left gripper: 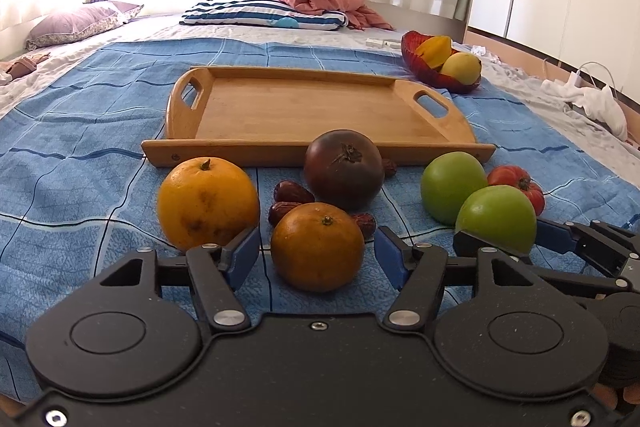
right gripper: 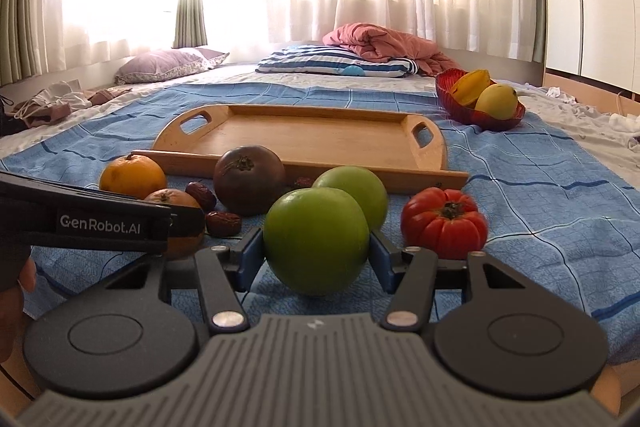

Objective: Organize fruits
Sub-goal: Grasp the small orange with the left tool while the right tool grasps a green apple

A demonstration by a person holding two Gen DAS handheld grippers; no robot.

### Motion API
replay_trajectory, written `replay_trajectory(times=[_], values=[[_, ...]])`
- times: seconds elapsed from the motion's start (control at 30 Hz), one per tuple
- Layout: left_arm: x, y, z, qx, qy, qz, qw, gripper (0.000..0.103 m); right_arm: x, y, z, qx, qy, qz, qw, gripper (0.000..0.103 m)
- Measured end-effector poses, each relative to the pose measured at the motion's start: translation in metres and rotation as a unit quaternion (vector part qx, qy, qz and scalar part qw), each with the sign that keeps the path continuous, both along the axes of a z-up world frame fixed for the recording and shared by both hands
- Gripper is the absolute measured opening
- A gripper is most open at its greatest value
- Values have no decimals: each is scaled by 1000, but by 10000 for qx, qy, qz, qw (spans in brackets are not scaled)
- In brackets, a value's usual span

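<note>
On the blue bedspread, a small orange [left gripper: 318,247] sits between the blue pads of my left gripper [left gripper: 317,239]. There is a gap on each side, so that gripper is open. My right gripper [right gripper: 316,247] is shut on a green apple [right gripper: 316,239], with both pads pressed to its sides. A second green apple [right gripper: 360,187] lies just behind it and a ribbed red tomato [right gripper: 446,223] to its right. A larger orange [left gripper: 208,203], a dark purple fruit [left gripper: 344,167] and some dates [left gripper: 292,193] lie in front of the wooden tray [left gripper: 320,149], which holds nothing.
A red bowl [left gripper: 436,77] with yellow fruit stands at the tray's far right corner. Pillows and a pink quilt [right gripper: 384,43] lie at the head of the bed. Clothes and cables are scattered along both bed edges. The two grippers sit side by side, close together.
</note>
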State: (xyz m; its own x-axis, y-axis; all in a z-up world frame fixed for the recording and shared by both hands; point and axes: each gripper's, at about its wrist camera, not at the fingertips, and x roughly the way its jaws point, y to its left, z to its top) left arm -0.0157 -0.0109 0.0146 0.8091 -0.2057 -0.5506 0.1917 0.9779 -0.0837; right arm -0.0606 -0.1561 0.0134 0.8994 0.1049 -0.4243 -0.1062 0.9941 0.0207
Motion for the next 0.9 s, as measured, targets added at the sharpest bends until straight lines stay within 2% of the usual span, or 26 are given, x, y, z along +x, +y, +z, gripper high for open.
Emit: replay_trajectory(times=[0.23,0.43,0.57,0.6,0.9], values=[[2,-7,-6,189,-82,6,9998,61,-1,-11,-1,178,25,-254,9995,60],[4,-14,-12,289,-143,5,9995,60,0,-8,-1,181,19,-245,9995,60],[6,-16,-15,332,-149,58,9993,56,1,-7,-1,222,35,-257,9994,60],[6,-17,-16,365,-164,86,9992,53,1,-7,-2,225,30,-265,9994,60],[-1,-20,-10,516,-234,178,9982,51,2,-7,2,297,-5,-293,9991,60]])
